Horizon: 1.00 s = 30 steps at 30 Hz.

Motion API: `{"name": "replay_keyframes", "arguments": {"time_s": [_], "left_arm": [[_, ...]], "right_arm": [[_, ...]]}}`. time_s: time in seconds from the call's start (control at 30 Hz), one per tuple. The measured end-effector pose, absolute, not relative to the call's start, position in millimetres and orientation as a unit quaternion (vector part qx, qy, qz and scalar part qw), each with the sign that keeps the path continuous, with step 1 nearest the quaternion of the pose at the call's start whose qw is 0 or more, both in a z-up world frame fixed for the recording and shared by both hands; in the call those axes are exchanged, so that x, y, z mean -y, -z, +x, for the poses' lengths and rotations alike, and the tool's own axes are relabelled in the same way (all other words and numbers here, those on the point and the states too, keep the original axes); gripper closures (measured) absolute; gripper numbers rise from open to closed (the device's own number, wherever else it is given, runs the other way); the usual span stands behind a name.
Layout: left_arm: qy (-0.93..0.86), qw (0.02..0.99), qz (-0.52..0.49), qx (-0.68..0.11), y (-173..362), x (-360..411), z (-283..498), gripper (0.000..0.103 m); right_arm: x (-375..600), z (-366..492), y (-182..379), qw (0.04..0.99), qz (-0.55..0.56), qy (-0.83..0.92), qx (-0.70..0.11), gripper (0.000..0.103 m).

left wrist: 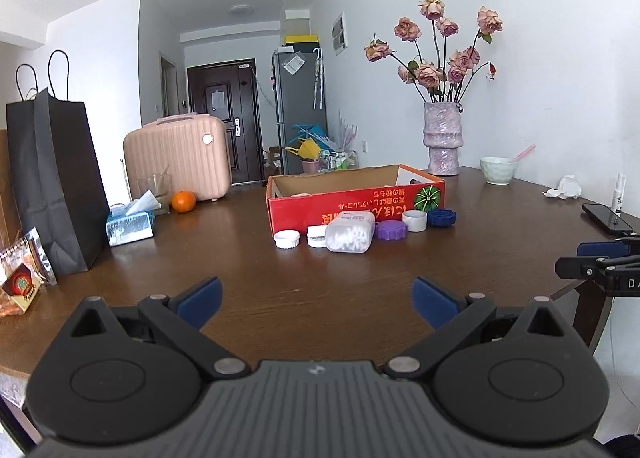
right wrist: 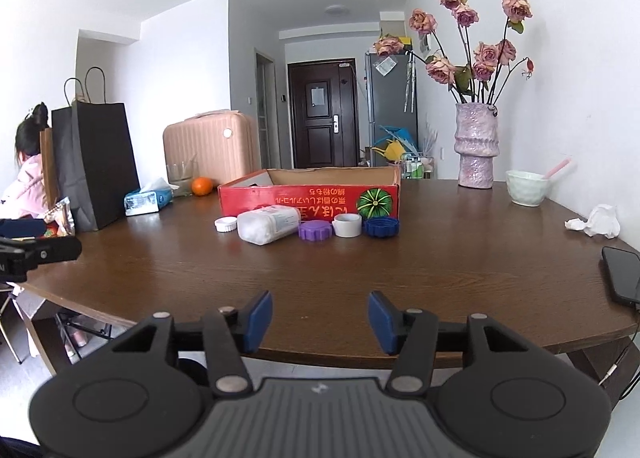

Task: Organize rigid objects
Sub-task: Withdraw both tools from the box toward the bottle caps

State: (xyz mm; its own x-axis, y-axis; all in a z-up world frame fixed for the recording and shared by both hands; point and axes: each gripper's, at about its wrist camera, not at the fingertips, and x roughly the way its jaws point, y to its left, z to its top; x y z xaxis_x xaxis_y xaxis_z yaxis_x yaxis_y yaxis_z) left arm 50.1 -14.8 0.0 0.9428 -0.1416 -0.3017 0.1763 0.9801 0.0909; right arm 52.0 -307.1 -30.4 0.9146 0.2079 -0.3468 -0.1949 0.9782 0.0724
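A row of small rigid items lies on the brown table in front of a red cardboard box (left wrist: 352, 209) (right wrist: 308, 199): a white lid (left wrist: 287, 238) (right wrist: 226, 224), a clear tub of cotton swabs (left wrist: 349, 234) (right wrist: 266, 225) on its side, a purple lid (left wrist: 391, 230) (right wrist: 315, 230), a white ring (left wrist: 414, 220) (right wrist: 347, 225) and a blue lid (left wrist: 441, 217) (right wrist: 381, 226). My left gripper (left wrist: 318, 300) hangs wide open over the near table, well short of them, nothing between its blue pads. My right gripper (right wrist: 320, 320) stands open and empty at the table's front edge.
A black paper bag (left wrist: 52, 177), tissue pack (left wrist: 130, 223), orange (left wrist: 183, 201), glass and pink suitcase (left wrist: 178, 157) stand at the left. A vase of roses (left wrist: 443, 137), green bowl (left wrist: 498, 169), crumpled tissue (right wrist: 598, 221) and phone (right wrist: 622, 276) occupy the right. A person sits at far left (right wrist: 28, 177).
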Motion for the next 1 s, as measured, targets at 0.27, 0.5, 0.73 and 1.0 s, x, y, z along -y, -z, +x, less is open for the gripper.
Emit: {"name": "replay_keyframes", "arguments": {"time_s": [0.27,0.5,0.73,1.0], "left_arm": [[0.088,0.98,0.048,-0.171,21.6,17.8,67.4,0.0],[0.082,0.979,0.03,-0.186,25.3,11.5,91.1,0.0],[0.076,0.973,0.041,-0.216,30.7,18.6,133.2,0.0],[0.059,0.963,0.051,-0.257,33.6,25.9,196.2,0.0]], "right_arm": [[303.6,64.0,47.8,0.979,0.045,-0.086,-0.18,0.044],[306.1,83.5,55.9,0.977,0.064,-0.073,-0.19,0.044],[309.8,122.7,62.7,0.971,0.072,-0.071,-0.217,0.044],[319.9,173.7,60.4,0.966,0.097,-0.063,-0.23,0.044]]}}
